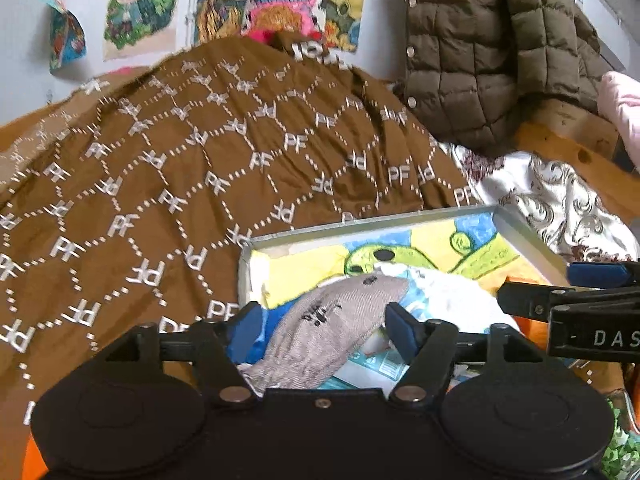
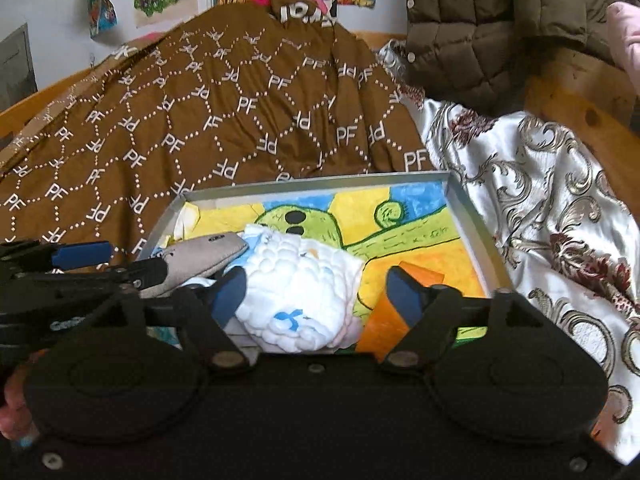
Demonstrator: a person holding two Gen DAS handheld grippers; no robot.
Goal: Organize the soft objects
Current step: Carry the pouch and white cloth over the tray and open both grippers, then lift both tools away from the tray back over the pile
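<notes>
Between my left gripper's (image 1: 320, 330) wide-spread fingers lies the grey sock (image 1: 328, 328), unclamped; my right gripper (image 2: 316, 294) gapes around the white cloth (image 2: 304, 292). Withdrawing carelessly could snag either, dragging it off the tray (image 2: 472, 224).

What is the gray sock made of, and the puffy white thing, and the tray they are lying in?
The gray sock looks like knitted fabric: fine ribbed lines, matte, limp. The puffy white thing seems soft plush or fleece, with a bubbly surface and blue marks; exact fabric unclear. The tray looks like thin metal: smooth, gray, with a dull sheen on its rim.
</notes>
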